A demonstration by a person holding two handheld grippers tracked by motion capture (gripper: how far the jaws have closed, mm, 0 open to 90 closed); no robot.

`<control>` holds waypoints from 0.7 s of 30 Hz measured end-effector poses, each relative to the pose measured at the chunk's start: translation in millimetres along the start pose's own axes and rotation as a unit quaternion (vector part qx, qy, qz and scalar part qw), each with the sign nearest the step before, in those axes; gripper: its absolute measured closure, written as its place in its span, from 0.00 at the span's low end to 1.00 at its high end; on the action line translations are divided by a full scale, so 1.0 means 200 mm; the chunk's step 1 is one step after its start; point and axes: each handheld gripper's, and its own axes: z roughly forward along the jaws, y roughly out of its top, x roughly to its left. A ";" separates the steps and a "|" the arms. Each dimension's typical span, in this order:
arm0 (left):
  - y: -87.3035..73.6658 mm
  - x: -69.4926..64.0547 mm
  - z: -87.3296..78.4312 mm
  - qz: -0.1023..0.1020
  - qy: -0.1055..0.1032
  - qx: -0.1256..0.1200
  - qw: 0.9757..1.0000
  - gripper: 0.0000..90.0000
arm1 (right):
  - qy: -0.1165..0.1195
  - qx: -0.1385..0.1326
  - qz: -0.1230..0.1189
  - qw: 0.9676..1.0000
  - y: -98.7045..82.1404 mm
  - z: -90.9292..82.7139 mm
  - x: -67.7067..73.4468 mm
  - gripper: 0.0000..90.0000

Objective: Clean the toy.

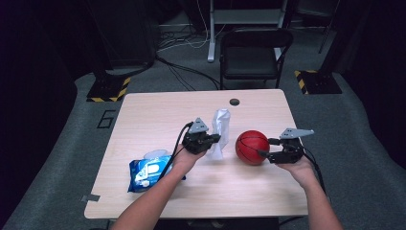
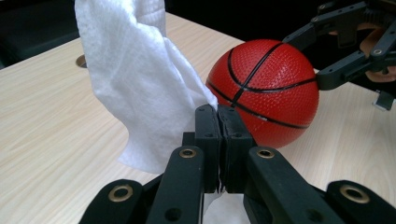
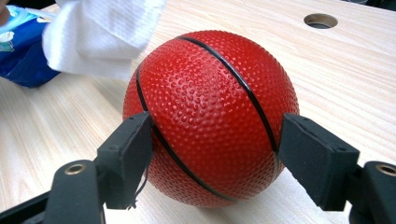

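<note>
A white wipe (image 1: pixel 220 130) is pinched between the closed jaws of the left gripper (image 1: pixel 216 139), held up off the table (image 1: pixel 153 115) so that it hangs and folds loosely just beside the red ball (image 1: pixel 252 147). In the left gripper view the jaws are seen pressed flat together on a corner of the sheet, the rest of it billowing up and to the left.

The ball is clamped from the other side by the right gripper (image 1: pixel 264 147): in the right gripper view both pads (image 3: pixel 126 154) are set against the pebbled skin, one on each flank, low on the ball, which rests on the wood.

The step in hand is judged to be wiping the ball. To do it well, the wipe should be brought across so that a broad fold, not just the pinched corner, is laid on the surface; otherwise hard jaw tips would be dragged over the rubber. The hold on the ball should be kept firm, since a round thing is easily rolled out under a sideways push.

Relative to the left gripper, the ball lies just ahead and to the right, near but not yet touched by the cloth. A blue wipe packet (image 1: pixel 146 173) is left by the left forearm.
</note>
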 end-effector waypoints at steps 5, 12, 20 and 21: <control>0.00 0.07 -0.12 -0.005 0.015 -0.003 1.000 0.97 | 0.002 0.003 0.005 1.000 0.01 0.01 0.01 0.28; -0.02 0.19 -0.30 -0.019 0.047 -0.011 0.999 0.96 | 0.002 0.007 0.000 1.000 0.03 0.04 0.04 0.28; -0.09 0.33 -0.46 -0.036 0.078 -0.010 0.996 0.96 | 0.000 0.015 -0.005 1.000 0.04 0.05 0.05 0.28; -0.10 0.35 -0.49 -0.041 0.082 -0.010 0.996 0.96 | -0.002 0.016 -0.011 1.000 0.05 0.05 0.06 0.28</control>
